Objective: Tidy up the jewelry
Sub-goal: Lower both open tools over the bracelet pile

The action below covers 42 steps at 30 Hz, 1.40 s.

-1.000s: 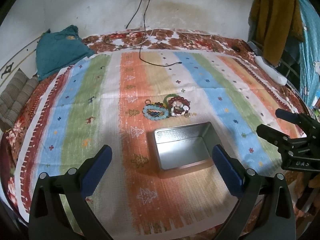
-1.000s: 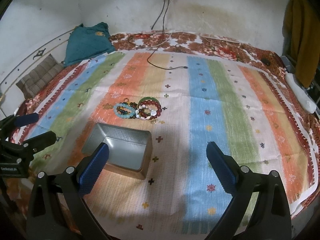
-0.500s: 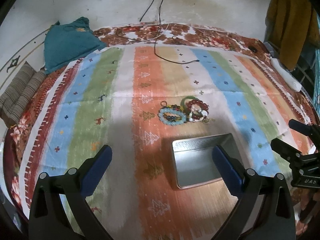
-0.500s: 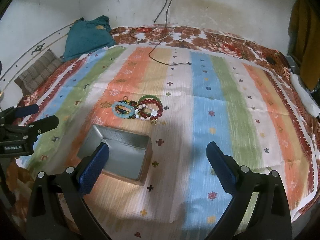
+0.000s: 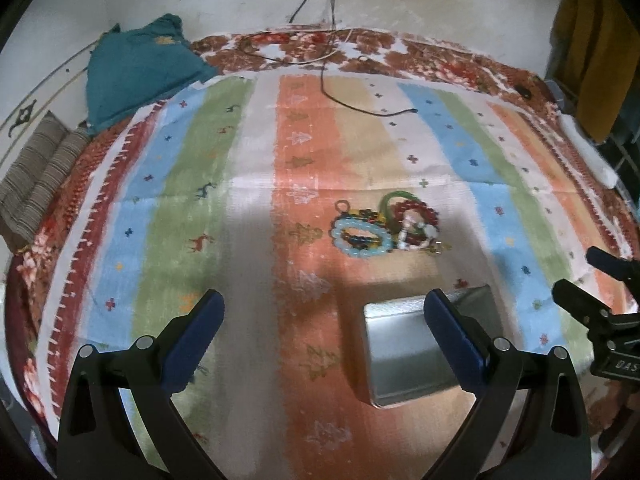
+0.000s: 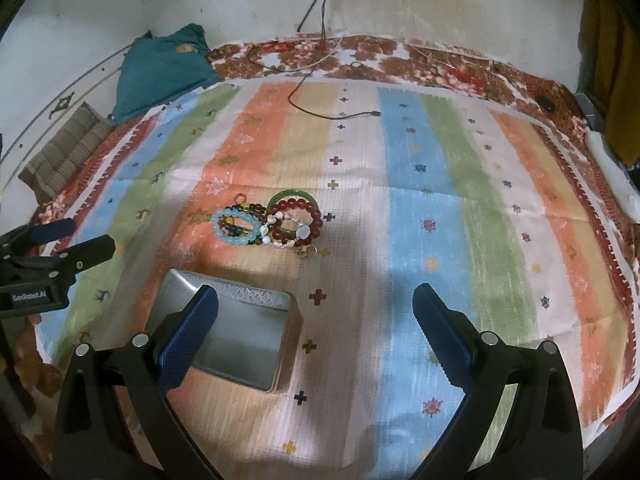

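Striped cloth before stained wall, bracelets beyond tin, your left gripper and right gripper both spread wide, empty, near tin.

Both grippers, left gripper and right gripper, had black frames, silver screws and ridged blue pads.

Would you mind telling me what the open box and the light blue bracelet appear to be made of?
The open box looks like thin sheet metal, probably tin: silvery-grey, dull sheen, pressed pattern along its inner far wall. The light blue bracelet seems made of round, milky, translucent beads, glass or polished stone; the pictures cannot settle which. Both lie on the striped woven cloth.
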Tool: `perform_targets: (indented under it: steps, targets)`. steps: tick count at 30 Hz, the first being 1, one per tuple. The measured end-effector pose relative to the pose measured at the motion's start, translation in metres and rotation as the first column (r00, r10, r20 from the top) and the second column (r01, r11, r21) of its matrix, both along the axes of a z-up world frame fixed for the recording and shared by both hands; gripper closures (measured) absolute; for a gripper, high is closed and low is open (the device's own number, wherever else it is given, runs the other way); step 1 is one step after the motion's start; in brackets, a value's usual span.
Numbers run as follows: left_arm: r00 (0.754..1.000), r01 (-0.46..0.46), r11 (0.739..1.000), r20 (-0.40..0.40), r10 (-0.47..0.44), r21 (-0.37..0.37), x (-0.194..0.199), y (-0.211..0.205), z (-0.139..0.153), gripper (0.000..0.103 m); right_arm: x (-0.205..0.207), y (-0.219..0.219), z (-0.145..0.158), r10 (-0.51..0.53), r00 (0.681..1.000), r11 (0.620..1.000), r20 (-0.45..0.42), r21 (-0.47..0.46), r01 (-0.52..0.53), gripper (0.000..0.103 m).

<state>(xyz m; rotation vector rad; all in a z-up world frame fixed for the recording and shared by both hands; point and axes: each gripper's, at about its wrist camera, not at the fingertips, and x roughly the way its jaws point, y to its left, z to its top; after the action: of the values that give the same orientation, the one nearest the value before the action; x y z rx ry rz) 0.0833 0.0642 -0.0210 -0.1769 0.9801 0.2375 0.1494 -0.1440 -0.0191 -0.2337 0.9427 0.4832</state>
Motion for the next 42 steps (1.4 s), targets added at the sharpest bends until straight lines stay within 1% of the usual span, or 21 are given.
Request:
perform_targets:
  steps: [2, 9, 13, 27, 31, 42]
  targets:
    - [1.000, -0.001, 1.000, -0.002, 0.001, 0.022, 0.003, 0.001, -0.001, 0.006, 0.003, 0.002, -0.002, 0.001, 1.000, 1.000, -0.007, -0.001, -0.002, 0.004]
    - [1.000, 0.006, 0.999, -0.029, -0.004, 0.052, 0.021, 0.004, -0.007, 0.006, 0.014, 0.008, -0.008, 0.000, 1.000, 1.000, -0.030, -0.009, 0.000, 0.004]
    - [0.999, 0.017, 0.999, -0.040, -0.015, 0.049, 0.031, 0.004, -0.011, 0.006, 0.020, 0.013, -0.011, -0.001, 0.999, 1.000, -0.043, -0.014, 0.001, 0.004]
    - [0.996, 0.010, 0.999, -0.094, -0.007, 0.037, 0.062, 0.015, -0.030, 0.006, 0.042, 0.029, -0.025, 0.001, 0.995, 1.000, -0.099, -0.020, -0.003, 0.004]
    - [0.994, 0.012, 1.000, -0.111, -0.010, 0.020, 0.071, 0.018, -0.036, 0.006, 0.049, 0.032, -0.031, -0.003, 0.993, 1.000, -0.119, -0.018, 0.000, 0.004]
    - [0.989, 0.020, 1.000, -0.146, -0.017, 0.017, 0.091, 0.024, -0.052, 0.009, 0.067, 0.043, -0.051, -0.018, 0.987, 0.998, -0.157, -0.066, 0.008, 0.004]
